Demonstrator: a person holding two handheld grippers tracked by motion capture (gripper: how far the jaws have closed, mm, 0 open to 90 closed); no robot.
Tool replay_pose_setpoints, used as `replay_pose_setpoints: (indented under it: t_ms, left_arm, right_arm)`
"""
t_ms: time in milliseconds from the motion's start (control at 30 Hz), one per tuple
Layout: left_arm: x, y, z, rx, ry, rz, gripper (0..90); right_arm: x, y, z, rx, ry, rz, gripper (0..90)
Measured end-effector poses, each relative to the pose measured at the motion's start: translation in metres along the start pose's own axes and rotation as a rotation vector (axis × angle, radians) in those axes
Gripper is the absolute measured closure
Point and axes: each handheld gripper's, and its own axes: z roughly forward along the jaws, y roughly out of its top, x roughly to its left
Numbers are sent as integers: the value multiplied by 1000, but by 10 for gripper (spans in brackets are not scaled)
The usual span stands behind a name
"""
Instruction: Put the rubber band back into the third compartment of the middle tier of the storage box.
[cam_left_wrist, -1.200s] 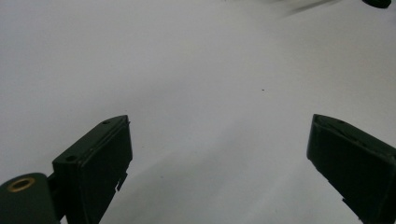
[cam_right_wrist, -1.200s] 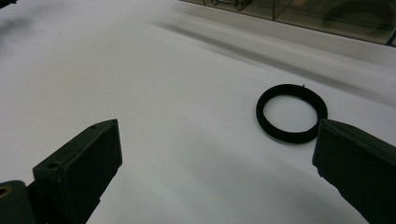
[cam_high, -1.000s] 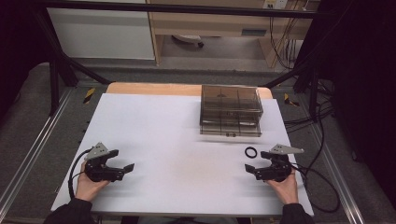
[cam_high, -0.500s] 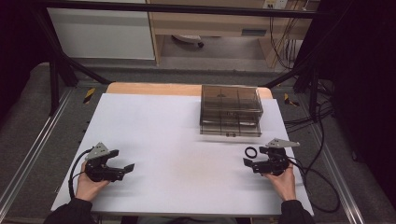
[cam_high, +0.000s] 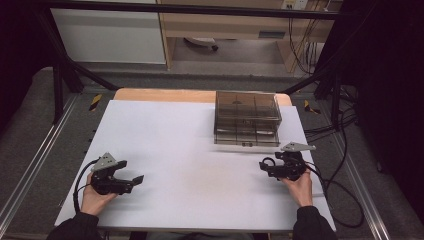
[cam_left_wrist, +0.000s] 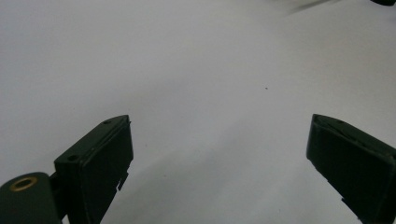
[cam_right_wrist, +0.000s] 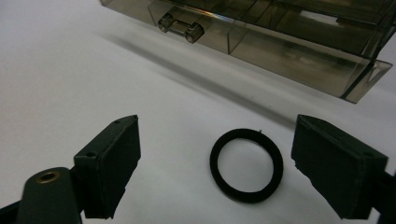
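Here, a person sat at a white-topped table (cam_high: 190, 150) with a handheld black two-jaw gripper in each hand. The right gripper (cam_right_wrist: 217, 165) was near the table's right edge, and its jaws stood spread on either side of a small flat black rubber ring (cam_right_wrist: 246, 164) lying on the white surface. The ring lay between the jaws but closer to the one on the view's right, with neither pad touching it. Just beyond the ring stood a smoky translucent plastic drawer box (cam_right_wrist: 275, 32) with a small clear handle on its front, near the ring but apart from it. The left gripper (cam_left_wrist: 219, 158) rested at the table's left, its jaws spread wide over bare white surface with nothing between them. The step in hand appeared to be picking up the ring. To do it well, the right gripper would likely need to shift slightly so the ring sat centred between the pads, drop low enough for the pads to meet the thin rim near the table, and close gently so the ring would not skid or flip away. Compared with a second earlier, the right hand had moved a little forward and inward toward the ring, which earlier lay clear ahead of its jaws, and the jaws had just been closing around it. The left hand and the drawer box sat as before.
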Motion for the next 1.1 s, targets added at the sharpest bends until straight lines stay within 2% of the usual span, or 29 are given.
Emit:
replay_pose_setpoints:
  t_ms: [433,700,1100]
  left_arm:
    - [0,0,0,2,1,-2,71]
    - [0,0,0,3,0,0,72]
    - [0,-1,0,3,0,0,75]
  right_arm:
    - [2,-2,12,34,0,-33,427]
    - [0,-3,11,31,-1,-13,540]
    - [-1,-6,14,65,0,-8,712]
